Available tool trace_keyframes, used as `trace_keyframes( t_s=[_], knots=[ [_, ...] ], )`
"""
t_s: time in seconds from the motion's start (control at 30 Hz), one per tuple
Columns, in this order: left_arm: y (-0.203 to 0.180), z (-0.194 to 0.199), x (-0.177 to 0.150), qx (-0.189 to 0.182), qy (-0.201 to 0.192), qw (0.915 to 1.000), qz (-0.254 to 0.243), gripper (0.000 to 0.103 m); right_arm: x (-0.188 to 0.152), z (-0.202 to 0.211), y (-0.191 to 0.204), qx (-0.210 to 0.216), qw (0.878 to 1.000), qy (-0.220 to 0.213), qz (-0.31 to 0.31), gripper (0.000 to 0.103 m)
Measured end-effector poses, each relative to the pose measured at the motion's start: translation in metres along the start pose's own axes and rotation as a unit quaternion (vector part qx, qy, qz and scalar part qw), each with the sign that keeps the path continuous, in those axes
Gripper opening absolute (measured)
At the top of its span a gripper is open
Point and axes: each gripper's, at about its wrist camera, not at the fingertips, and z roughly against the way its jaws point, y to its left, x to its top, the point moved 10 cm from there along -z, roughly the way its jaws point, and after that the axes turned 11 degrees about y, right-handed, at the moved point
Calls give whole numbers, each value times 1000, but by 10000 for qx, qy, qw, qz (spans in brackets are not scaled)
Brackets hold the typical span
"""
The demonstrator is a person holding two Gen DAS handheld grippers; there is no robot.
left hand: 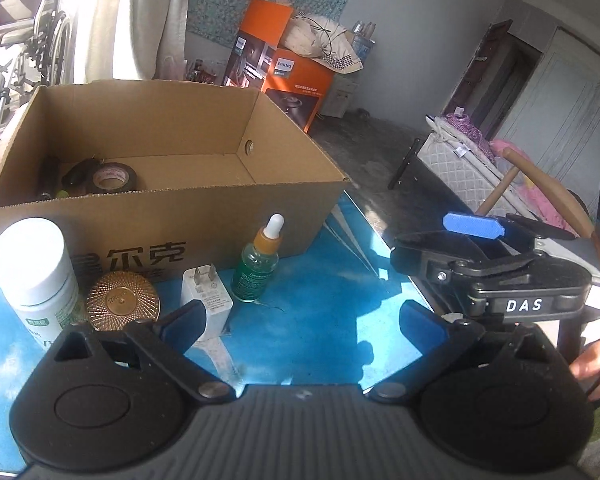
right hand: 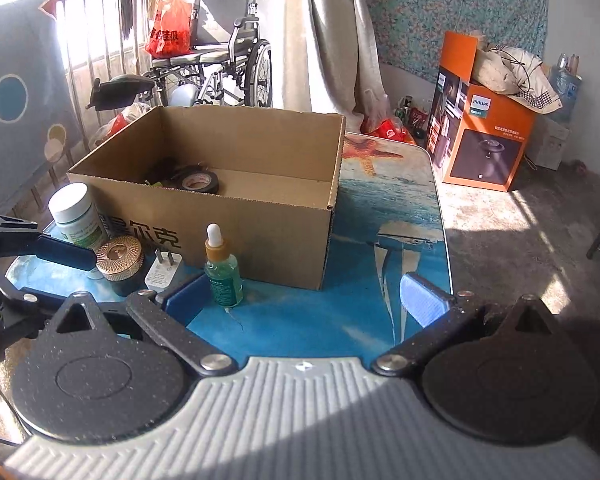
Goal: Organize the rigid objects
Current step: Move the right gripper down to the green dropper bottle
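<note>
While both jaws stand wide and empty, the left hand-held gripper (left hand: 304,322) hovers near the white charger (left hand: 209,300); the right hand-held gripper (right hand: 304,296) sits just beside the green dropper bottle (right hand: 223,272). 4 items wait on the table (right hand: 400,200) against the cardboard box (right hand: 260,208). Risks, judged: the tall bottle tips if clipped off-centre; the gold-lidded jar (left hand: 123,300) and white bottle (left hand: 36,268) crowd the charger, so a pad could knock a neighbour.
</note>
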Motion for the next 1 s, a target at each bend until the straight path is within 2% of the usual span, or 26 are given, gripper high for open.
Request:
trace_keyframes(
  t_s=[0.1,0.2,0.33,0.43,0.5,0.57,0.77,0.83,0.9,1.0],
  knots=[
    [2,-7,5,-210,60,9996,170,103,3,-1,0,230,9993,-217,-210,102],
    [-2,-15,7,-259,192,9995,34,103,6,-7,-3,450,9972,-326,-505,102],
    [-9,-16,11,184,-119,9984,-527,103,12,-20,-5,1055,9887,-380,-993,102],
    [-12,-25,13,824,-216,9913,-1000,103,17,-33,1,1304,9844,-351,-1132,101],
    [-13,-33,15,1272,-241,9832,-1288,103,19,-42,7,1435,9829,-322,-1111,99],
    [-16,-40,18,1598,-239,9742,-1574,103,21,-51,15,1555,9818,-283,-1051,95],
    [-34,-55,21,2100,-453,9484,-2333,100,25,-81,29,1711,9802,-45,-1000,71],
    [-37,-59,21,2184,-462,9434,-2454,97,25,-90,32,1806,9782,50,-1026,60],
    [-38,-63,23,2238,-457,9412,-2488,87,26,-99,35,1900,9762,108,-1041,52],
    [-39,-67,24,2215,-377,9425,-2472,74,28,-105,40,1983,9749,134,-1006,45]
  ],
)
